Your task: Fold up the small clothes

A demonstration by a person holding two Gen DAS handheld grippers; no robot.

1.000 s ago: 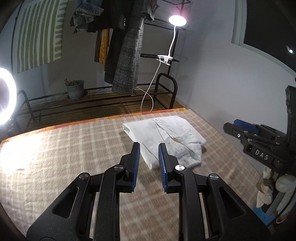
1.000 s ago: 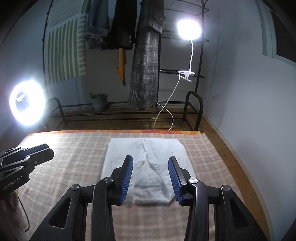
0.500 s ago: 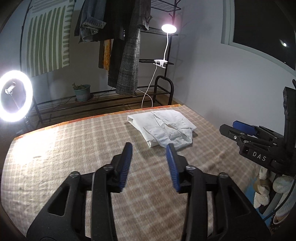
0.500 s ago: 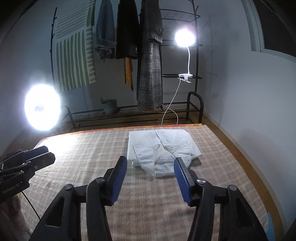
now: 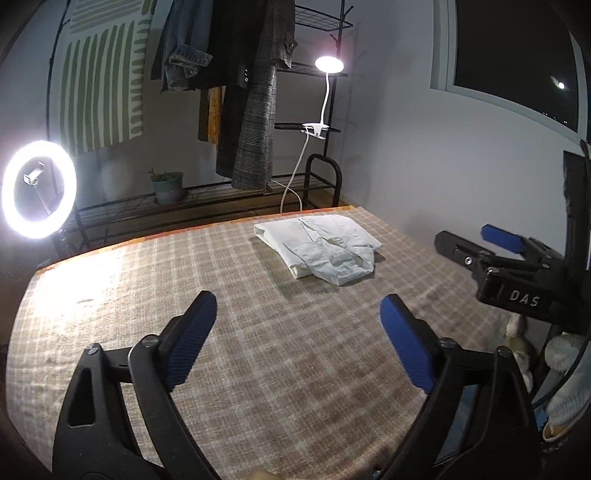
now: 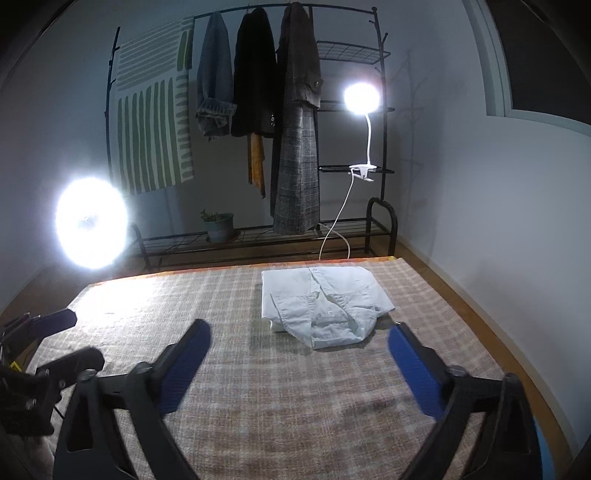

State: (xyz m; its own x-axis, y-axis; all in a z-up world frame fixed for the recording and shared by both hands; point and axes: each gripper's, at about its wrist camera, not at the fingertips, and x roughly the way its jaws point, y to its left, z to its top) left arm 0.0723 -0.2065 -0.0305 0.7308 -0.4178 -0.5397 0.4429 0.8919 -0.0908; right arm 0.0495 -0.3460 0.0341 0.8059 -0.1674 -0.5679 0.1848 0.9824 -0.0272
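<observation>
Both claws, left claw and right claw, opening, empty; folded white garment ahead, unobstructed.

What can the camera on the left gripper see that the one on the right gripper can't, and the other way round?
Only the left wrist view shows the window with night outside, the ring light as a clear ring, and the right gripper from the side. Only the right wrist view shows the whole top rail of the clothes rack. Both share the folded white garment, lying free on the checked blanket, the clip lamp, and jaws opening with nothing between them.
</observation>
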